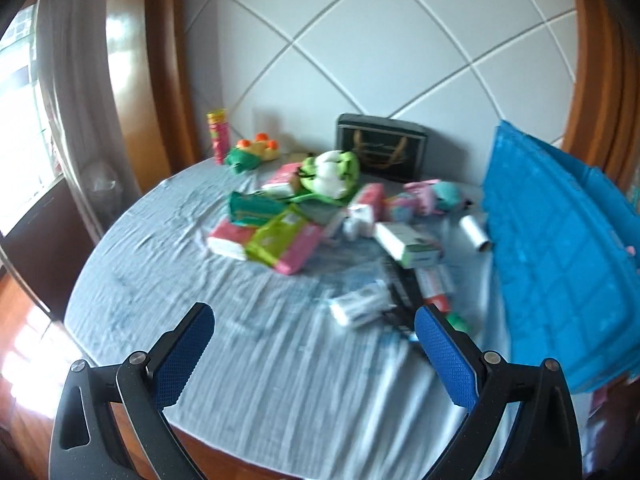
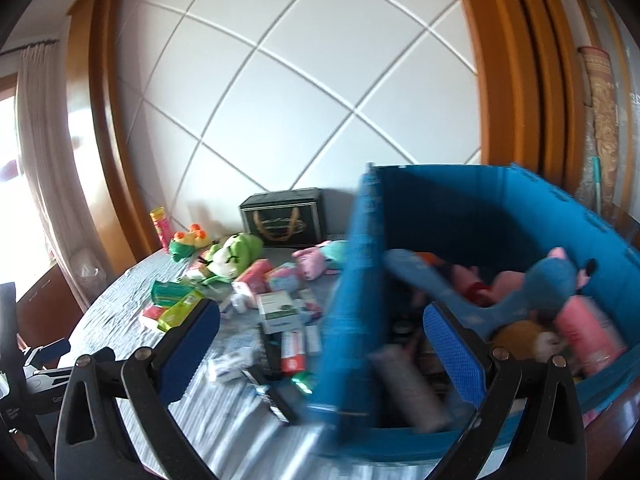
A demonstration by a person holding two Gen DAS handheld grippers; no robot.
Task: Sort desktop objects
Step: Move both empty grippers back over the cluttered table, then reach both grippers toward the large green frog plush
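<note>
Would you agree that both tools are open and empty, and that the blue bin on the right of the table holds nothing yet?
Not quite: the blue bin already holds toys and packets, as the right wrist view shows. Both the left tool and right tool are indeed open and empty.

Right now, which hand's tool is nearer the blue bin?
Right. The right tool hangs open over the blue bin, one finger above its contents. The left tool is open over the tablecloth, bin beside it.

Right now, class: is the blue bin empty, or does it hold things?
It holds things. The blue bin contains a blue plush toy and a pink tube.
</note>
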